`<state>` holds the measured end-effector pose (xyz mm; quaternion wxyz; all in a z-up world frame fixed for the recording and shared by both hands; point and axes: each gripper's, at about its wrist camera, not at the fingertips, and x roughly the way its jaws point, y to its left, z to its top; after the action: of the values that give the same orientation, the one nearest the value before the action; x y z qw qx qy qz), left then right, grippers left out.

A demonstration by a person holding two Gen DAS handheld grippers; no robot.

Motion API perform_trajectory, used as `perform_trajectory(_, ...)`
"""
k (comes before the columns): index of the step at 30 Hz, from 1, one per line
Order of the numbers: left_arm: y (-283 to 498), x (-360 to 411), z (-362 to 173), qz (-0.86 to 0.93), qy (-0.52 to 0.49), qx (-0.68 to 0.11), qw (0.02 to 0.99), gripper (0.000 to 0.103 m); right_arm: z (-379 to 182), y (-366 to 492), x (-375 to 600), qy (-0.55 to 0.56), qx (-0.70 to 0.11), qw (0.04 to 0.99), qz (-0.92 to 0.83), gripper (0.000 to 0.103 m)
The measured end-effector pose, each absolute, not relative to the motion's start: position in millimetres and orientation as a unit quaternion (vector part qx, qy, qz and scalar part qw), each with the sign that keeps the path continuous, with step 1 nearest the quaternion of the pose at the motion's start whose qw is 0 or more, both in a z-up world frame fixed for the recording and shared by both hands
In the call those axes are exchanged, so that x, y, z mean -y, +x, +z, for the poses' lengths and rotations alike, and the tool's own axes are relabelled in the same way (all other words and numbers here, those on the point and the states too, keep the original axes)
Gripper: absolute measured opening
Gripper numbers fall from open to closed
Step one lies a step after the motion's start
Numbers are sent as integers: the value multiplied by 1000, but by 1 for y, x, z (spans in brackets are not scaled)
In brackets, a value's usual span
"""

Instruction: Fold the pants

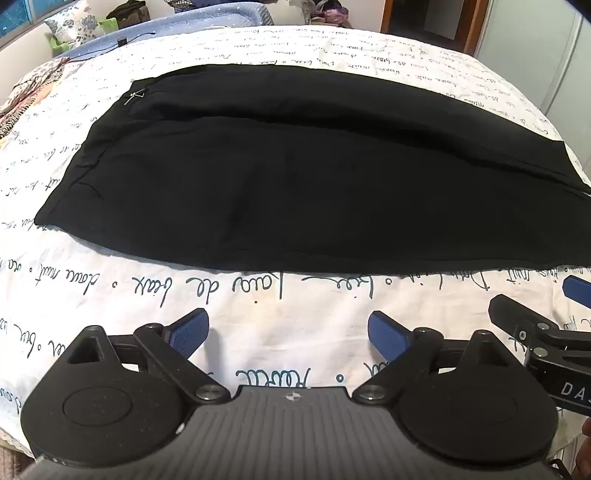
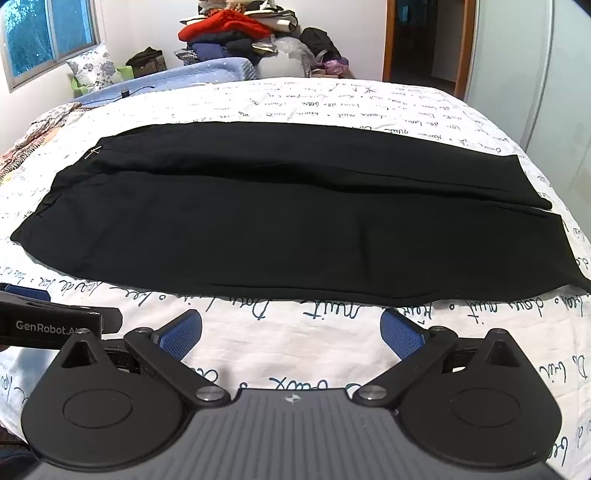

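Note:
Black pants lie flat across the bed, waistband at the left, leg hems at the right; they also show in the right wrist view. The two legs lie side by side with a seam between them. My left gripper is open and empty, hovering over the sheet just in front of the pants' near edge. My right gripper is open and empty, also short of the near edge. The right gripper shows at the right edge of the left wrist view, and the left gripper at the left of the right wrist view.
The bed has a white sheet with black handwriting print. A patterned cloth lies at the bed's far left. Beyond the bed are a blue bin, a pile of clothes, a window and a doorway.

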<state>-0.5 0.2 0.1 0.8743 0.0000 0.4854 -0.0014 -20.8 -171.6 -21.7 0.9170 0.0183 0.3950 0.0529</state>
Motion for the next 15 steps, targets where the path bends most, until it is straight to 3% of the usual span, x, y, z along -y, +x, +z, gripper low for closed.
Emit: perform_trajectory(15,3,-7,-6,-20,-9,-518,855,95,-19,-21,174,30,-383,921,66,103)
